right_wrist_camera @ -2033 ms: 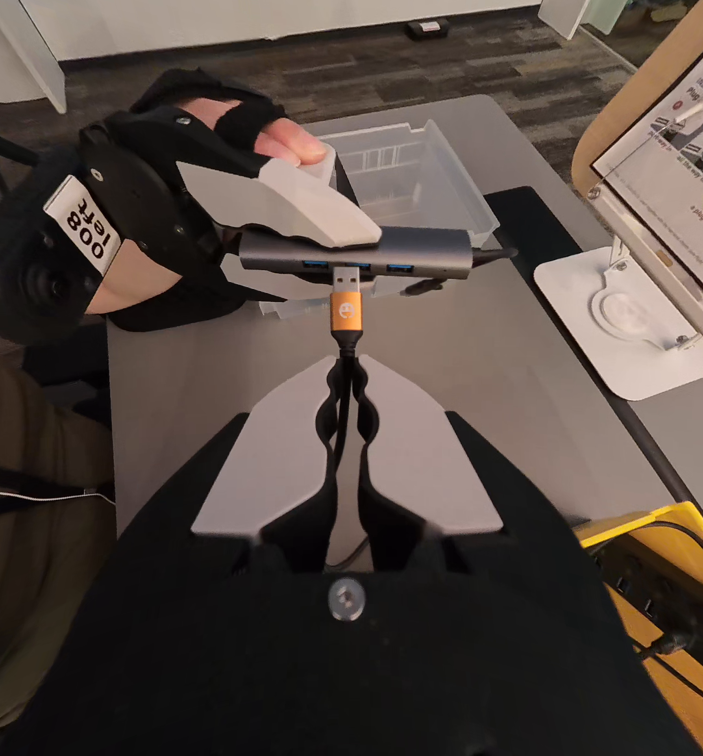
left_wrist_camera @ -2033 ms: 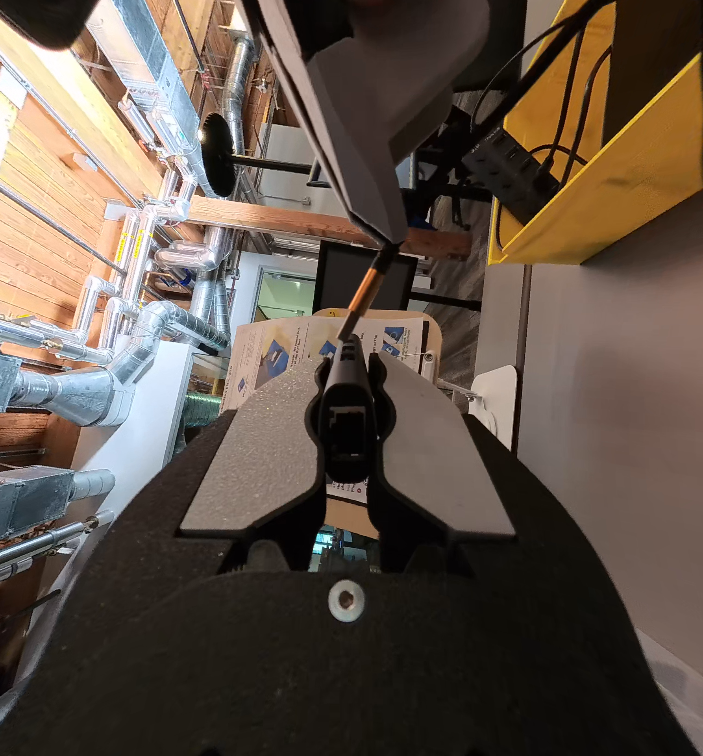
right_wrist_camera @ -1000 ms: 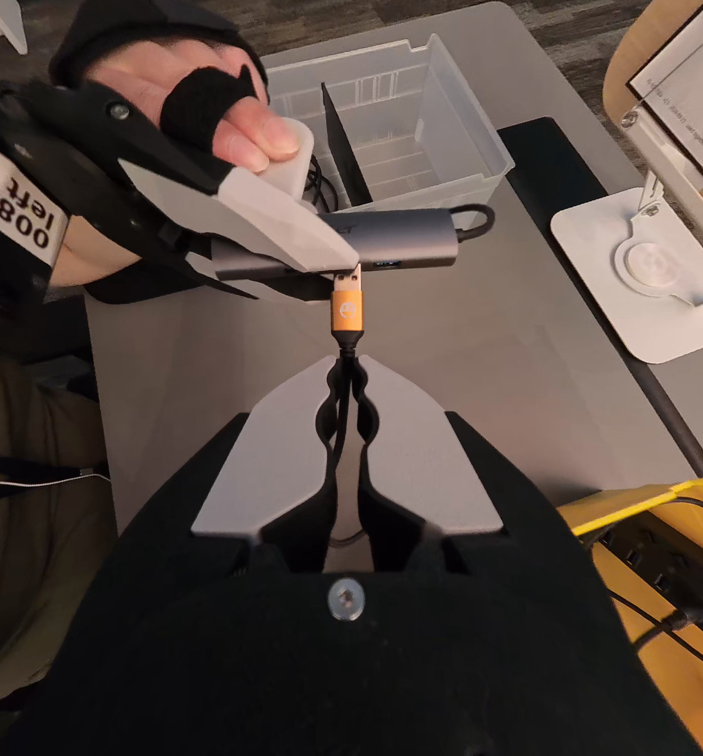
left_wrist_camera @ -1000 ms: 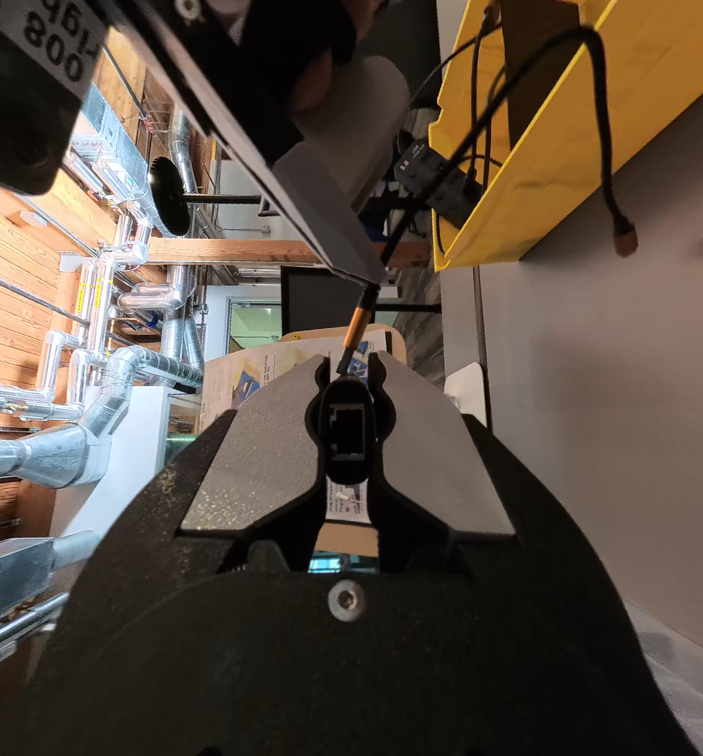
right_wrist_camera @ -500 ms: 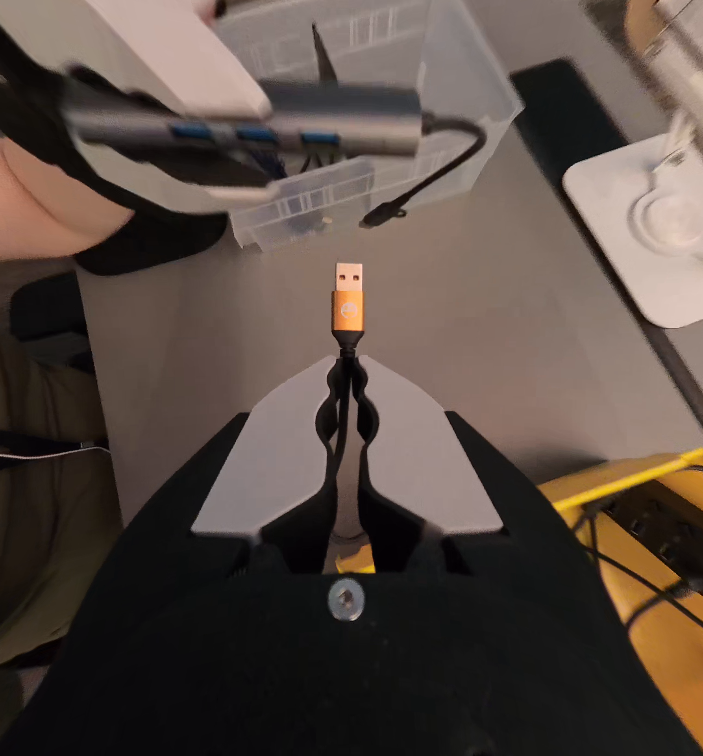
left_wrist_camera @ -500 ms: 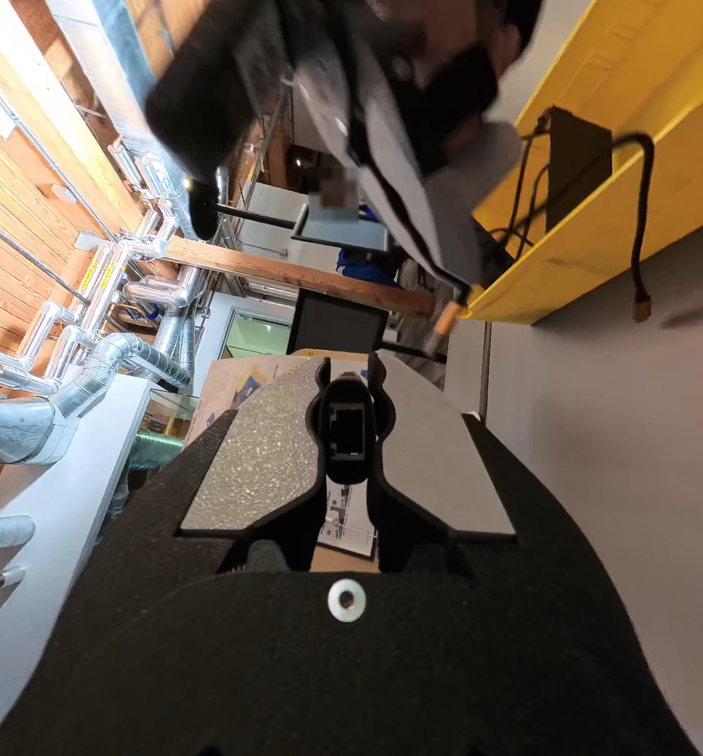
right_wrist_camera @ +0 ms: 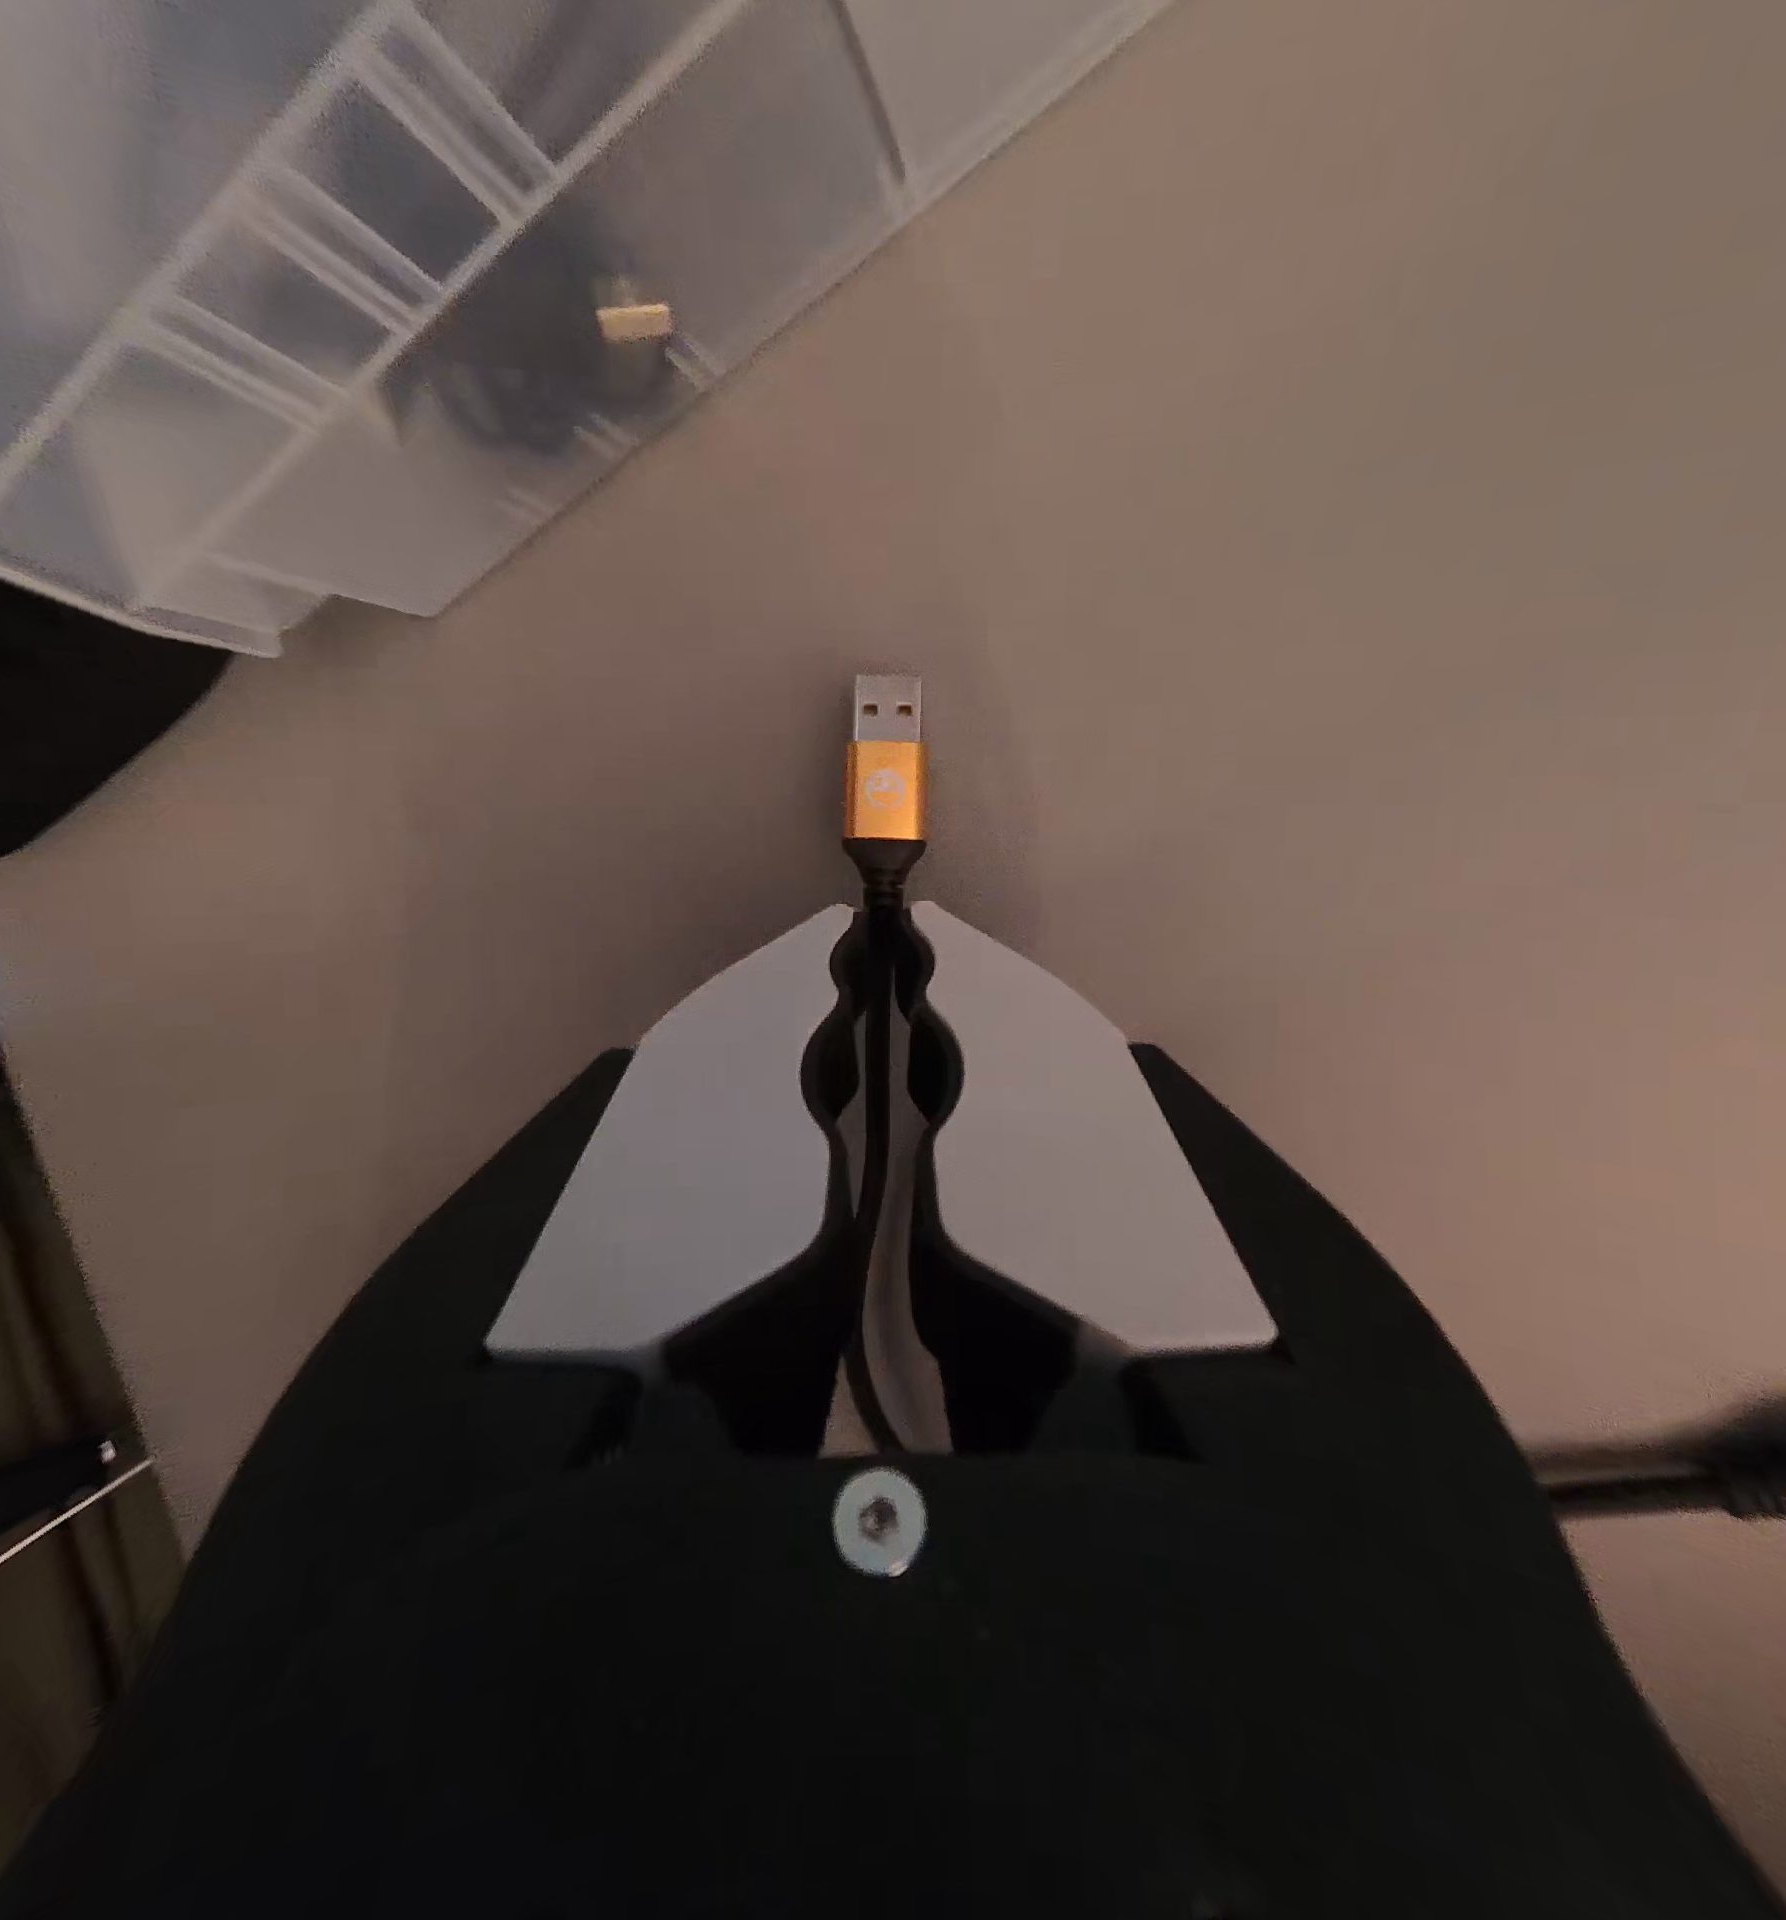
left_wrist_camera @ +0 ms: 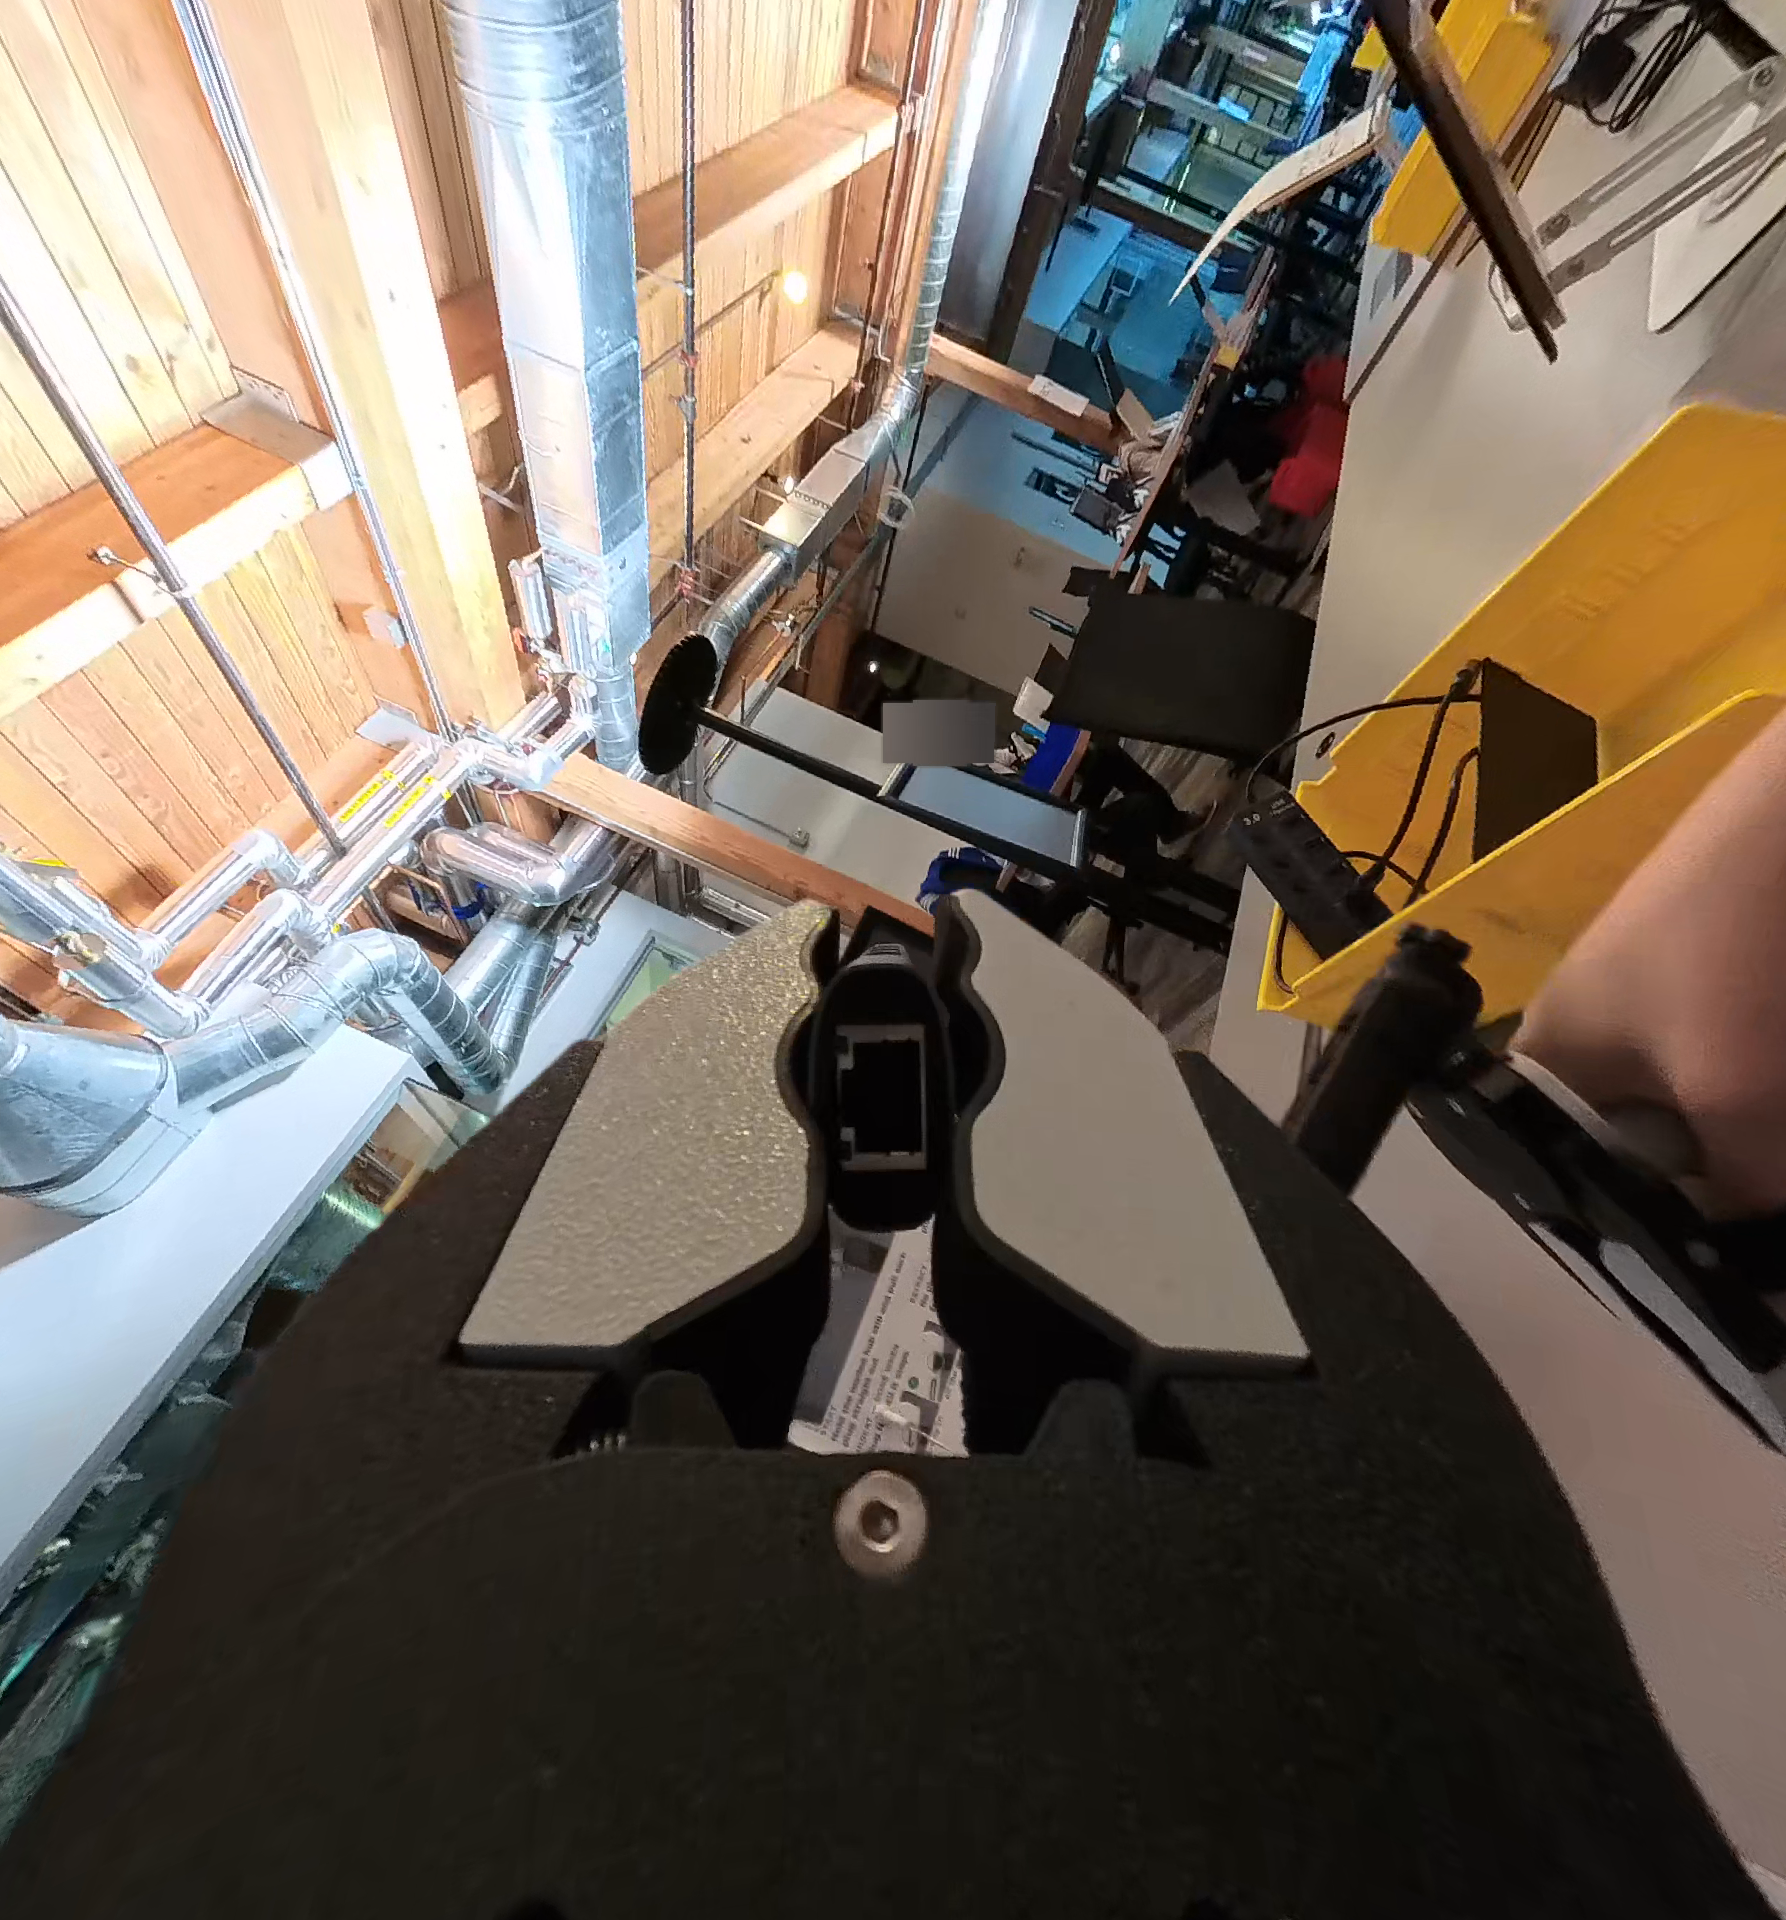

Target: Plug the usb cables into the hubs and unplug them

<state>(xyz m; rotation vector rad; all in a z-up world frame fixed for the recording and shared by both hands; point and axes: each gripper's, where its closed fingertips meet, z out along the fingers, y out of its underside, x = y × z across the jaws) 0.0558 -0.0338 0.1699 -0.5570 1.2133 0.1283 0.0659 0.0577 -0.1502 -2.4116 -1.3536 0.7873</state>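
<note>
With the right gripper (right_wrist_camera: 884,906) clamping the unplugged usb cable (right_wrist_camera: 886,790) and the left gripper (left_wrist_camera: 881,925) clamping the hub (left_wrist_camera: 881,1101), setting them down likely follows.

One hub (left_wrist_camera: 881,1081), one USB cable (right_wrist_camera: 885,790), two bins (left_wrist_camera: 1554,748)

Clear bin (right_wrist_camera: 245,343) motion-blurred and cut off by the top-left edge, its contents an indistinct dark tangle; hub (left_wrist_camera: 881,1101) seen end-on only, its length hidden behind the jaws; cable (right_wrist_camera: 1699,1470) at right edge smeared
</note>
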